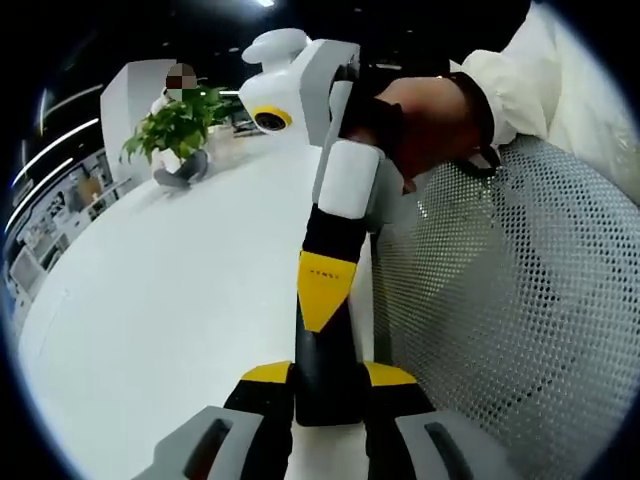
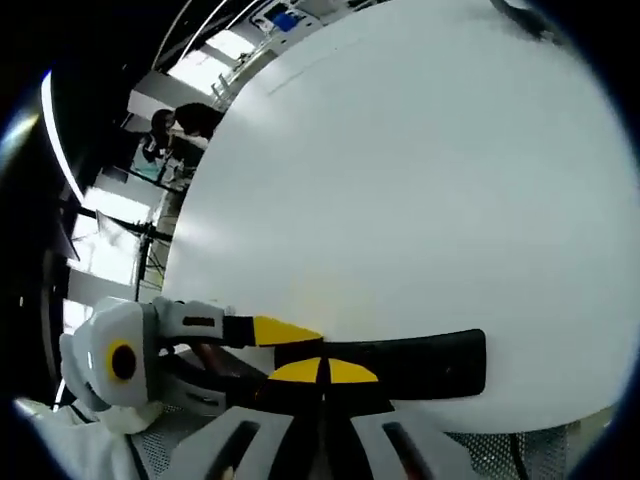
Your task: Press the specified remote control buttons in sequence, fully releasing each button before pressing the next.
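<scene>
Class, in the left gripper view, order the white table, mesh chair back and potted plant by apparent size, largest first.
1. White table and mesh chair back: they look alike, and the chair is nearer the camera, so they are left unranked.
2. Potted plant: clearly smallest.

The left gripper (image 1: 325,395) has its yellow-tipped fingers (image 1: 262,385) closed tight against the near end of the right gripper's fingers. The right gripper (image 1: 325,290) reaches in from the far side, its white body held by a gloved hand (image 1: 425,125) in a white sleeve. In the right gripper view, the right gripper (image 2: 322,375) sits clamped between the left gripper's fingers (image 2: 285,332).
</scene>
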### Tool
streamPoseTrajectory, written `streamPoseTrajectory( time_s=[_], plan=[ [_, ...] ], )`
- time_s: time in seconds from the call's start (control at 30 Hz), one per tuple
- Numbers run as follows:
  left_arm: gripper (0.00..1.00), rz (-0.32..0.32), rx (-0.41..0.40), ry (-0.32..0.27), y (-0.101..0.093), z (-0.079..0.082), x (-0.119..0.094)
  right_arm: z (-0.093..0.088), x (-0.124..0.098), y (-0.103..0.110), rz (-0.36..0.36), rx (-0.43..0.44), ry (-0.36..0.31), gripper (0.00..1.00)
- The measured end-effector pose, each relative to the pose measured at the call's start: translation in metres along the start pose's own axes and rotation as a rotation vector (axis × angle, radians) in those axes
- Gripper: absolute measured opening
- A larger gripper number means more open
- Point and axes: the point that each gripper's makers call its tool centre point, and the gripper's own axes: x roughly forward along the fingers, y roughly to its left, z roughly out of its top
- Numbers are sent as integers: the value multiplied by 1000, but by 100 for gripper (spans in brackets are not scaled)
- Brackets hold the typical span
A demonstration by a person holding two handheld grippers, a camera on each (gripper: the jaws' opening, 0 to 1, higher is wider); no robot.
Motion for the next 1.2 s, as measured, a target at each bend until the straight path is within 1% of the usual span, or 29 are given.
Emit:
streamPoseTrajectory(
  time_s=[0.07,0.3,0.37,0.63,0.7,0.8,0.87,0.93,1.0,1.13,1.2],
  plan=[
    [25,-1,0,0,0,0,0,-3,2,0,-7,-11,17,0],
    [25,-2,-4,-2,0,0,0,-3,2,-1,-16,-19,11,0],
    [25,-2,-3,-2,0,0,0,-4,2,0,-23,-33,10,0],
    [25,0,-15,-1,0,0,0,-3,3,0,-59,-119,3,0],
    [26,3,-21,-1,1,0,1,-3,4,1,-89,-164,4,0],
    [26,10,-29,2,1,2,3,-4,5,2,-108,-216,14,0],
    [25,12,-32,4,1,2,3,-4,4,2,-104,-212,12,0],
    [25,12,-32,3,1,1,2,-3,4,2,-99,-189,11,0],
    [25,13,-32,3,1,2,2,-4,3,3,-99,-191,14,0],
    [25,16,-39,4,1,1,2,-4,3,6,-116,-245,16,0],
    [25,17,-39,4,1,1,2,0,1,11,-109,-263,-2,0]
  ],
)
